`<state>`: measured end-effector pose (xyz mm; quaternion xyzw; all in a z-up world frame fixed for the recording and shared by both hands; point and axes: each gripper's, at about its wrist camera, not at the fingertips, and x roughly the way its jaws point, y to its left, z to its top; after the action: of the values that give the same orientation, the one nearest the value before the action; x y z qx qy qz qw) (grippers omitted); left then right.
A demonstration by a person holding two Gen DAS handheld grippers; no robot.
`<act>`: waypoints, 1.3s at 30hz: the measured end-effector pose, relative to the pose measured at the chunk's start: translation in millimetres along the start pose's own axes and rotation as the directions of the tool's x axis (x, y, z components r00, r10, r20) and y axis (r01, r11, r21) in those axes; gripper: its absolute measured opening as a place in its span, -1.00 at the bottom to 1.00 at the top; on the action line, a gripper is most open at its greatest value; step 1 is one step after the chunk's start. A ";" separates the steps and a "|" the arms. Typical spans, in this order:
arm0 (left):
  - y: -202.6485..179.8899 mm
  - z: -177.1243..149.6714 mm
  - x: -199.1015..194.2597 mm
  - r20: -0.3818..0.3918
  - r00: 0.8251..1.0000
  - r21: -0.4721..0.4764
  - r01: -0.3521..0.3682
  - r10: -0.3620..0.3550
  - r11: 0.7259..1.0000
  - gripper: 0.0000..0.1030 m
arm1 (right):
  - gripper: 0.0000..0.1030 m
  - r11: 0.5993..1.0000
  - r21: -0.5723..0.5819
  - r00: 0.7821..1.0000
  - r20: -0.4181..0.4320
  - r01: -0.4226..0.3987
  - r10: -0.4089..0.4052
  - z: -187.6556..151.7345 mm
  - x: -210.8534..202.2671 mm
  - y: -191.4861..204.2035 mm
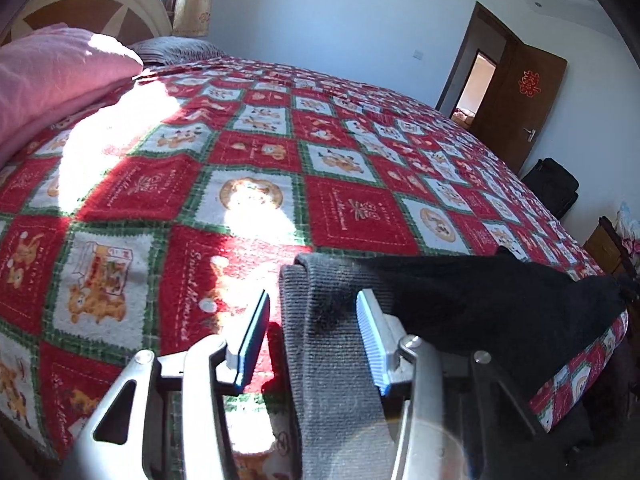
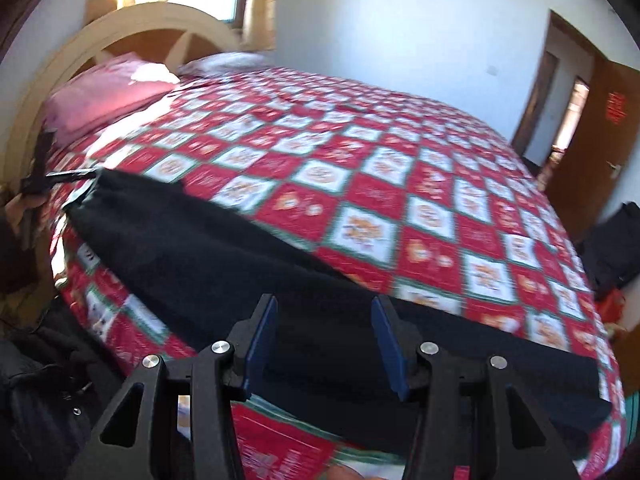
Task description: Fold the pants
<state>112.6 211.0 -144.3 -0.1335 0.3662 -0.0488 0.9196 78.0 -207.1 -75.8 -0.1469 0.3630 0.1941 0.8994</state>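
Observation:
Black pants (image 2: 200,248) lie stretched in a long strip along the near edge of the bed. In the left wrist view their grey ribbed waistband (image 1: 328,352) runs between the jaws of my left gripper (image 1: 314,340). Its left pad stands clear of the fabric with red bedspread showing in the gap, and its right pad sits at the band's edge; it is open. The black legs (image 1: 480,300) stretch off to the right. My right gripper (image 2: 325,344) hovers open over the other part of the pants, nothing pressed between its blue pads (image 2: 260,344). The right wrist view is blurred.
A red, white and green checked bedspread (image 1: 340,212) covers the bed. A pink pillow (image 1: 52,72) and a curved headboard (image 2: 132,28) are at the far left. A brown door (image 1: 520,100) stands open at the right, with a black bag (image 1: 552,184) on the floor beside it.

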 end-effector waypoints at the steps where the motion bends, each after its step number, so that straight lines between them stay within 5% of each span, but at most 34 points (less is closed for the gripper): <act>1: 1.4 1.1 1.8 -0.003 1.000 -0.011 0.001 -0.001 1.000 -0.09 | -0.01 1.000 -0.011 1.000 -0.006 -0.025 0.025 0.1 7.5 10.4; 5: -2.9 4.5 -1.2 -0.002 1.000 -0.018 0.019 -0.019 1.000 -0.27 | -0.01 0.995 -0.035 0.995 -0.033 -0.092 0.090 -2.0 32.1 40.5; 7: -6.0 5.8 -2.2 0.003 1.000 0.000 0.012 -0.012 1.000 -0.57 | -0.01 0.993 -0.027 0.992 -0.042 -0.118 0.116 -3.2 39.9 50.1; 10: -3.1 8.5 -5.8 0.012 1.000 -0.008 0.015 -0.015 1.000 -0.77 | -0.01 0.990 -0.010 0.989 -0.040 -0.143 0.142 -4.0 42.6 59.3; 16: -2.9 20.8 -21.6 0.118 0.993 -0.039 0.017 -0.013 0.999 -0.85 | -0.01 0.988 0.014 0.987 -0.033 -0.154 0.154 -3.5 46.2 65.2; 23: 21.0 22.4 19.1 0.059 0.998 -0.109 -0.023 0.029 0.994 -0.95 | -0.01 0.979 -0.012 0.976 -0.070 -0.205 0.204 -10.4 61.4 90.9; 29: 8.6 12.9 -10.9 0.130 0.991 -0.081 -0.009 0.019 0.997 -0.94 | -0.01 0.983 -0.101 0.985 -0.094 -0.155 0.145 -26.0 68.6 109.0; 33: -11.9 9.9 -31.7 0.177 0.984 -0.032 -0.015 0.020 0.999 -0.77 | -0.01 0.971 -0.229 0.995 -0.084 -0.073 0.055 -35.0 67.8 120.0; 35: -24.2 8.5 -32.7 0.182 0.983 -0.012 0.008 -0.006 1.000 -0.41 | -0.01 0.959 -0.284 0.998 -0.060 -0.018 0.001 -38.0 68.6 124.7; 37: -37.3 5.5 -25.0 0.174 0.985 0.009 0.005 -0.006 1.000 0.28 | -0.01 0.944 -0.328 0.998 -0.043 0.032 -0.049 -39.2 73.6 128.2; 39: -46.6 1.9 -11.1 0.154 0.988 0.028 -0.006 0.002 1.000 0.30 | -0.01 0.935 -0.350 0.996 -0.029 0.064 -0.079 -38.5 78.9 129.0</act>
<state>106.3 168.7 -122.5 -0.1230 0.2936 -0.0418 0.9470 48.4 -89.9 -174.5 -0.3212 0.3363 0.2192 0.8577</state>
